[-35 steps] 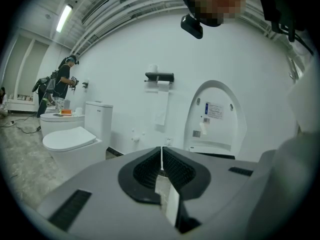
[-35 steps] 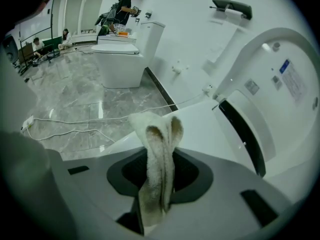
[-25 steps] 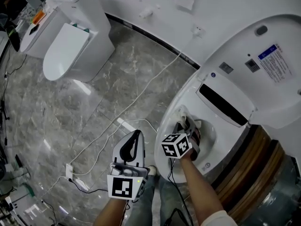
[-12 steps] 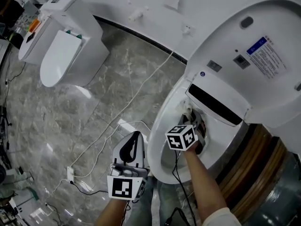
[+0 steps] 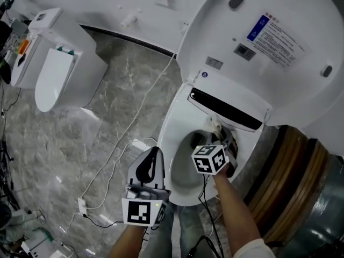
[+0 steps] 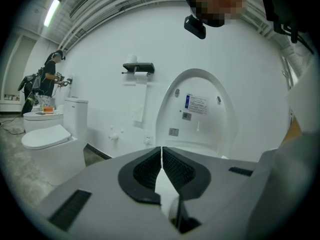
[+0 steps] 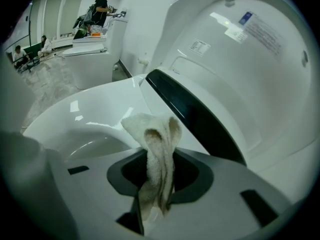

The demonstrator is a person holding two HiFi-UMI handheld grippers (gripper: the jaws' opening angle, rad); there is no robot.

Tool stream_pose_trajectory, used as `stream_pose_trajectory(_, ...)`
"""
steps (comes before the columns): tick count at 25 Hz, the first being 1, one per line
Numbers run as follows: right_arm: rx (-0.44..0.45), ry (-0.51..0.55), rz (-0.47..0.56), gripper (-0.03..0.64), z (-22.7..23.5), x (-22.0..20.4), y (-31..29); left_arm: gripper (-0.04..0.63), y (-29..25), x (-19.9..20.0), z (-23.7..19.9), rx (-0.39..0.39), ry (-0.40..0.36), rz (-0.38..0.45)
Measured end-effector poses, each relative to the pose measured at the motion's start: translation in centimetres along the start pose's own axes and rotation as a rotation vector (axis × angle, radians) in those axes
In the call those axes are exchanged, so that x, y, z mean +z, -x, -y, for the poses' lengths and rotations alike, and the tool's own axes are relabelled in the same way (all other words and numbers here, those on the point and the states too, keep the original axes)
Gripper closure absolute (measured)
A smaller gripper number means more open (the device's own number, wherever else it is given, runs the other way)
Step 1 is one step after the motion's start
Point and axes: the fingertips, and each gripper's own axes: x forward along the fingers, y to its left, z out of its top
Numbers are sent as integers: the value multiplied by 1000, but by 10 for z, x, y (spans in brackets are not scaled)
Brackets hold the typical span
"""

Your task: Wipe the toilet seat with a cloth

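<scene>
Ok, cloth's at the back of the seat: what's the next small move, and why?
Probably sweep the cloth along the seat toward its front. The right gripper is shut on it at the rear, under the raised lid, so most of the ring lies that way.

We see a floor (image 5: 107,112) of glossy grey stone tiles with pale veining, and bright patches of light gleam on it. Two toilets stand directly on it: the open toilet (image 5: 171,138) at the right, its lid raised, and a second toilet (image 5: 54,79) at the upper left, its lid down, well apart from the first. A white cable (image 5: 153,102) trails loosely across the tiles between them, running from the white wall (image 5: 140,9) down to a small white plug block (image 5: 81,204) at the lower left. Thin dark cables (image 5: 5,155) lie along the left edge of the floor.
</scene>
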Motion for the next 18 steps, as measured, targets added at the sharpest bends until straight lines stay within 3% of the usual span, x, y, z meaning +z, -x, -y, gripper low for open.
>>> stream_pose_trajectory(18,-102,-165,-75,517,84,-96,23,578,-17,-8,90,-150,-29,-15)
